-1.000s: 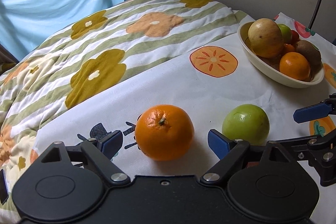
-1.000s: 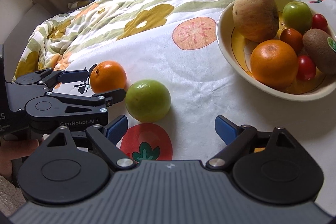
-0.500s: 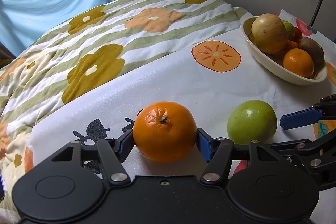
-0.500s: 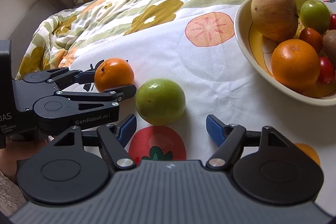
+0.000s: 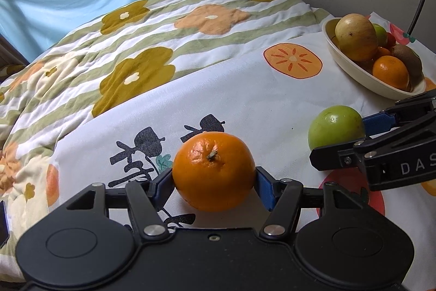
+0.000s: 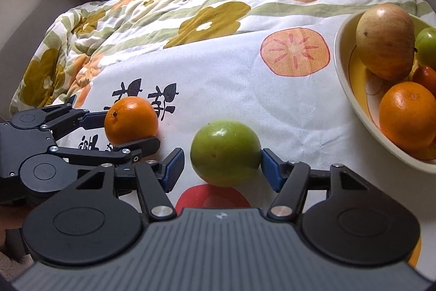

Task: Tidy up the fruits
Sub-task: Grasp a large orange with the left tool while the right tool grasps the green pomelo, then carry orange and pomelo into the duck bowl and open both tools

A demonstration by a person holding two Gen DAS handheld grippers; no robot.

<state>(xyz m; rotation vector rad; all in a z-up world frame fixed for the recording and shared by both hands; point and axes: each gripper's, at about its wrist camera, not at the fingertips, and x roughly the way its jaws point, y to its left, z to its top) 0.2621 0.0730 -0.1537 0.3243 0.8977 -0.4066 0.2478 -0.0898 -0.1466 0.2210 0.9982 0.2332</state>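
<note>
The left hand-held gripper (image 5: 214,183) is clamped on an orange (image 5: 214,171): both blue pads press the fruit's sides, and its dimpled, glossy peel and small brown stem stub face up. Whether the orange rests on the cloth or sits just above it cannot be told. In the right wrist view the same orange (image 6: 131,119) sits between the black linkage fingers of the left hand-held gripper (image 6: 120,127).

The right hand-held gripper (image 6: 222,167) straddles a smooth, round green fruit (image 6: 225,152). Its right blue pad touches or nearly touches the skin, while its left pad stands slightly apart, so the jaws are not fully closed on it. The green fruit (image 5: 336,128) lies on a white printed cloth (image 5: 245,105) with flat orange-slice and red fruit motifs, spread over a quilted bed cover (image 5: 141,45) with green stripes and mustard flowers.

To the right, well apart from both loose fruits, a cream oval bowl (image 6: 351,89) with a smooth glazed wall holds a large yellow-brown apple (image 6: 385,41), another orange (image 6: 407,115), a fuzzy brown kiwi (image 5: 408,59) and small red and green fruits.
</note>
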